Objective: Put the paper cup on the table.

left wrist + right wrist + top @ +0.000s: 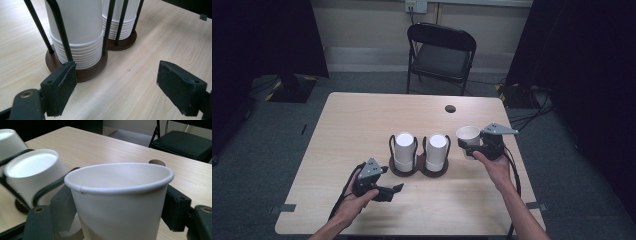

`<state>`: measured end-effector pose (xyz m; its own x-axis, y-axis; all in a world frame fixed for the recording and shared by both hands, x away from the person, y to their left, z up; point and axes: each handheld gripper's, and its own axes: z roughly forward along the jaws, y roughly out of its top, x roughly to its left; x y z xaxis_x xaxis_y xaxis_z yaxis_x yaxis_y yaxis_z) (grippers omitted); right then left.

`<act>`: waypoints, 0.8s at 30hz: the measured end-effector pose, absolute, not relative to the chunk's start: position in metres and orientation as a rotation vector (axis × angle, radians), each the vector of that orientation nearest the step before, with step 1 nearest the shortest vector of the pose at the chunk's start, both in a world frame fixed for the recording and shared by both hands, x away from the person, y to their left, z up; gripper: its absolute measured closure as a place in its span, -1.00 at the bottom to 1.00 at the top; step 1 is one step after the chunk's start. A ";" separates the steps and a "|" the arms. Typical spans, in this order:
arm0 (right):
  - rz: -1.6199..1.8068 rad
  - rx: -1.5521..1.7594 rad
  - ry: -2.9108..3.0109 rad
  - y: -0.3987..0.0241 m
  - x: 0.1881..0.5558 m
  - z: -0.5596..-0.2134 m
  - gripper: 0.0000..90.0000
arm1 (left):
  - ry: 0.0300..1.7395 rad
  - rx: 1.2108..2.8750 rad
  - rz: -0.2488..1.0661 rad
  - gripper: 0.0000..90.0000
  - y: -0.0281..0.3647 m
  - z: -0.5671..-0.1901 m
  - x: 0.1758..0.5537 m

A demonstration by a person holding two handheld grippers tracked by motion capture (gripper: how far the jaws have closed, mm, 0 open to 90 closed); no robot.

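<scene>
Paper cup [120, 202]: white, smooth-walled, tapered, with a rolled rim, mouth up and open. It sits upright between the two black jaws of the right gripper [475, 143], whose flat pads press its wall from both sides at a middling spread; the wall shows a slight dent low on one side. In the high view the cup [468, 135] is at the right of the table [362, 115], just beside the cup holder [419, 170].

Cup holder: two round dark-brown bases joined side by side, each with thin black wire loops around a stack of inverted white cups [77, 32], the nested rims forming fine ridges low on each stack.

Left gripper [389, 191]: jaws wide apart, nothing between them, rubbery pads pointing at the near base, close to it.

Table: pale wood-grain laminate, rounded corners, a round cable hole [450, 108] near the far edge. Bare surface lies beyond the holder and along the near edge.
</scene>
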<state>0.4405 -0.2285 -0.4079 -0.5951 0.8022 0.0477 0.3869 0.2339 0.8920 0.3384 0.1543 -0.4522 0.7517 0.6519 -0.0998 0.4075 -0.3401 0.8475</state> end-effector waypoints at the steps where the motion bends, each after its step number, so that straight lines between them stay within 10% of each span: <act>1: 1.316 1.102 2.083 -0.228 0.444 -0.410 -0.43 | 0.809 1.980 0.319 -0.64 0.154 -0.453 0.338; 24: 1.235 1.264 2.048 -0.227 0.486 -0.452 -0.48 | 0.834 1.978 0.330 -0.63 0.156 -0.454 0.334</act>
<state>0.4864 -0.2266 -0.4517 -0.4898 0.8676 0.0862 0.4810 0.1864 0.8566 0.3342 0.1564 -0.4536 0.7328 0.6731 -0.0997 0.4223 -0.3350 0.8423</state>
